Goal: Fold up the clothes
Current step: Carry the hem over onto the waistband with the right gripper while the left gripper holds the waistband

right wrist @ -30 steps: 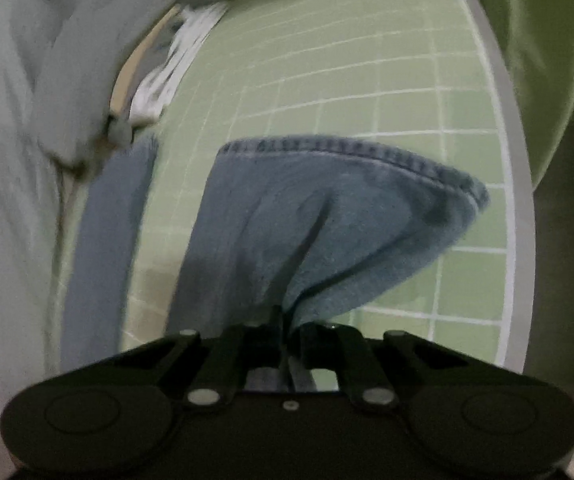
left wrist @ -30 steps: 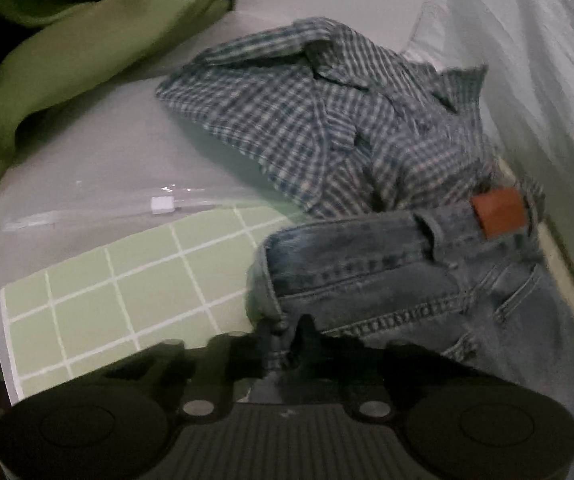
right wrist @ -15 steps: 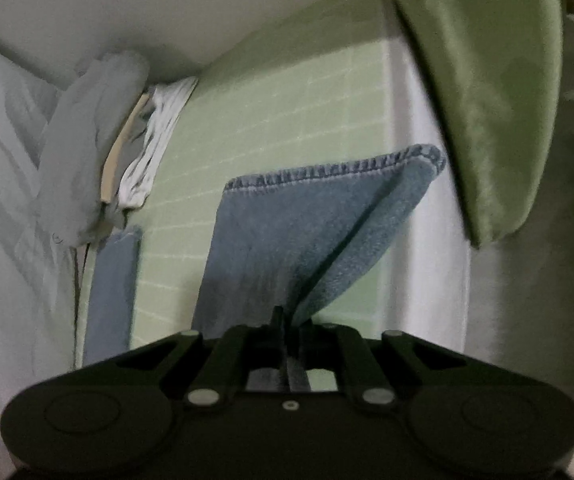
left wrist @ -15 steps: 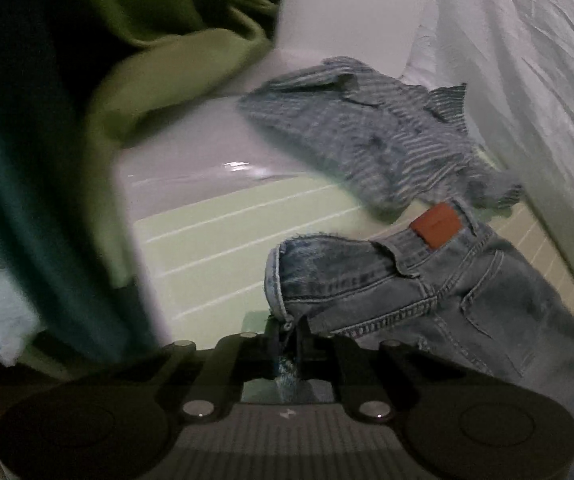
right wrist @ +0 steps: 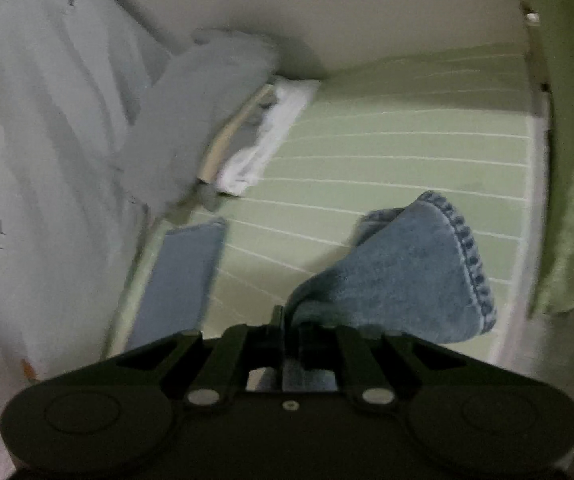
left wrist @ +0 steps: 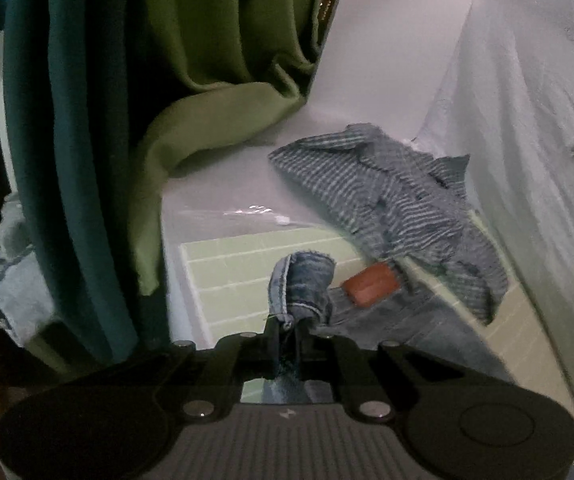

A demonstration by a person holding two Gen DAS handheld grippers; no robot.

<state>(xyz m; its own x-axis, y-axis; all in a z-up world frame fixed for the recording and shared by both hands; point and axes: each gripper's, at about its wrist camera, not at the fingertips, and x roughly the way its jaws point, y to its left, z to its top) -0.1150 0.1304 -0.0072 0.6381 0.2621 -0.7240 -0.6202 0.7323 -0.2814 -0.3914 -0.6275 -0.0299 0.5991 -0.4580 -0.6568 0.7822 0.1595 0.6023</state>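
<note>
A pair of blue jeans (left wrist: pixel 407 320) with a brown leather patch (left wrist: pixel 371 285) lies across a green grid mat (left wrist: pixel 231 276). My left gripper (left wrist: pixel 285 326) is shut on the waistband corner, which is lifted and bunched above the fingers. In the right wrist view my right gripper (right wrist: pixel 289 320) is shut on one leg hem (right wrist: pixel 415 276), raised off the mat (right wrist: pixel 387 152). The other jeans leg (right wrist: pixel 183 276) lies flat at the left.
A crumpled checked shirt (left wrist: pixel 399 204) lies behind the jeans. White sheet (left wrist: pixel 535 120) on the right, green cloth (left wrist: pixel 223 56) and teal cloth (left wrist: pixel 67 152) hang left. White folded cloth (right wrist: pixel 271 140) and a grey pillow (right wrist: pixel 191 128) lie at the far end.
Both grippers have pulled back and lifted with the jeans. The waistband corner has bunched up above the left fingers, and the leg hem has folded over and risen in the right view.
</note>
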